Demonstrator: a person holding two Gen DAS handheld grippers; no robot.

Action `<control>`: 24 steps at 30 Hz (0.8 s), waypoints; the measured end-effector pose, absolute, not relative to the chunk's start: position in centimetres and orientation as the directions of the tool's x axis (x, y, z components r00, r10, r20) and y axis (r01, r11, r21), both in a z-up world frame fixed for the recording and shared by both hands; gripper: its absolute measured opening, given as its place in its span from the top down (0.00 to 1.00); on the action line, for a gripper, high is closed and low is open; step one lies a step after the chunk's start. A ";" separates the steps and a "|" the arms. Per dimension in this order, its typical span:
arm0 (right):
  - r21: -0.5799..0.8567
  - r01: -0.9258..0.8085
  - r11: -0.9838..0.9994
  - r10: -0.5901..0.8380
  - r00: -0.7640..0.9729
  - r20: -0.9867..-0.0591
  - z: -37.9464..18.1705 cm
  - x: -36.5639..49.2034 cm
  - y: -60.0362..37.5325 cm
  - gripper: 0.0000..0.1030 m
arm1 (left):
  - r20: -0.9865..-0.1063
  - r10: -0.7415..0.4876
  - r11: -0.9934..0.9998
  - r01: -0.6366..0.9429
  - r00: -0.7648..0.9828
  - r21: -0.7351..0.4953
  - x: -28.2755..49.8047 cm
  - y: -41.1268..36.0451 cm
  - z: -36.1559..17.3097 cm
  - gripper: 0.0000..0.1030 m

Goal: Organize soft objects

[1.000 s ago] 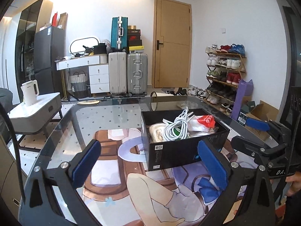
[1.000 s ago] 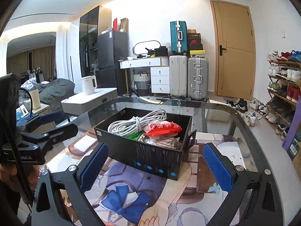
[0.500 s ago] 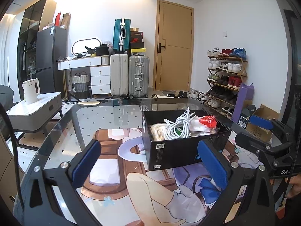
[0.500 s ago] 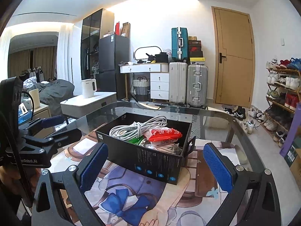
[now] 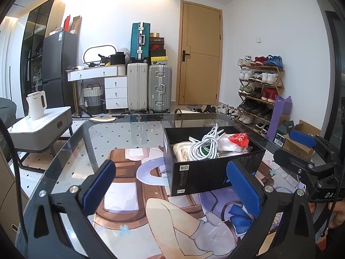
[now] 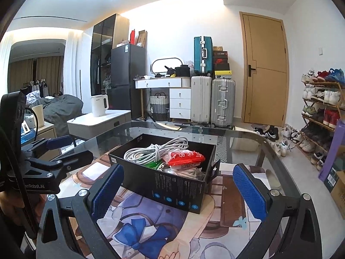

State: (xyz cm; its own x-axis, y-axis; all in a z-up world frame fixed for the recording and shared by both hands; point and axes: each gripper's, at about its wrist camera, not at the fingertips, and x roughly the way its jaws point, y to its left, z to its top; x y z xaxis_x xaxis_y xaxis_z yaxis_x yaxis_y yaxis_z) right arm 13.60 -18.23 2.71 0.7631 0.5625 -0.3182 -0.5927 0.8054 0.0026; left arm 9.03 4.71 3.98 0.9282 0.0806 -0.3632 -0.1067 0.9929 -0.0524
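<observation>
From the left wrist view, the left claw (image 5: 172,185) hangs wide and empty above the glass desk (image 5: 129,133). The black box (image 5: 207,172) stands on the desk ahead and a little to the right, its near corner reaching in between the two blue pads. Inside lie a coil of white cable (image 5: 204,146), a paler rope bundle (image 5: 181,153) and a red packet (image 5: 239,139). The right claw (image 5: 301,149) shows at the right edge, near the far side of the box.

From the right wrist view, the right claw (image 6: 179,185) is likewise spread wide, holding nothing. The box (image 6: 172,185) sits straight ahead, its long axis running away toward the upper left, with the cable (image 6: 157,151) heaped on the left and the packet (image 6: 185,157) nearer the middle. The left claw (image 6: 62,151) waits to the left. Both look about equally near; the right one seems better lined up with the packet.
</observation>
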 end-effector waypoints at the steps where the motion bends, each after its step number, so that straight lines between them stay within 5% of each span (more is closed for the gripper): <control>1: 0.002 -0.591 0.806 0.561 0.764 -0.317 2.7 13.6 -18.2 0.01 | -0.359 0.083 0.993 -0.107 0.930 -0.049 8.9 4.6 4.0 0.00; 24: 0.001 -0.574 0.819 0.549 0.782 -0.296 3.0 13.2 -18.5 0.01 | -0.355 0.090 0.993 -0.110 0.931 -0.035 8.9 4.4 4.1 0.00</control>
State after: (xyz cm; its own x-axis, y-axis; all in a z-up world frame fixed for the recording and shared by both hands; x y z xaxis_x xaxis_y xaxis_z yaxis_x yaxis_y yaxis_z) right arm 13.15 -18.53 2.96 0.7817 0.5487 -0.2964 -0.5744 0.8186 0.0006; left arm 8.87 4.43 4.06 0.9306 0.0903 -0.3546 -0.1099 0.9933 -0.0355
